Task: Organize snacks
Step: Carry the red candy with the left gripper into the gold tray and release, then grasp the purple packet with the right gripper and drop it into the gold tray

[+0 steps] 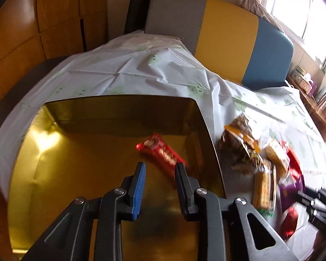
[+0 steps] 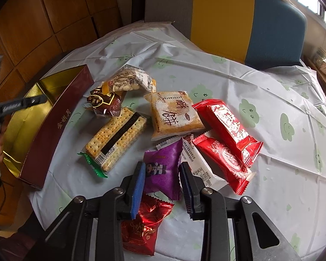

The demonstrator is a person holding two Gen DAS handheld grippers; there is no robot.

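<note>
Gold foil lined the open box (image 1: 110, 156) at the table's left edge, and a red snack bar (image 1: 160, 154) lay blurred inside it, just ahead of the left gripper (image 1: 159, 187), whose jaws stood apart with nothing between them. By my reckoning that bar had been let go, so the next pick belonged to the right gripper (image 2: 163, 187), nearer the loose pile on the pale cloud-print tablecloth (image 2: 271, 174). Its fingers straddled a purple packet (image 2: 163, 169), pads closed in against the wrapper's sides, the packet's long axis running away from the tongs towards the cracker pack (image 2: 117, 137). The box lay off to the left of it. On the box's maroon side I read gold characters, 金桂月; a biscuit pack (image 2: 173, 113) bore a date stamp, 20251025 perhaps
</note>
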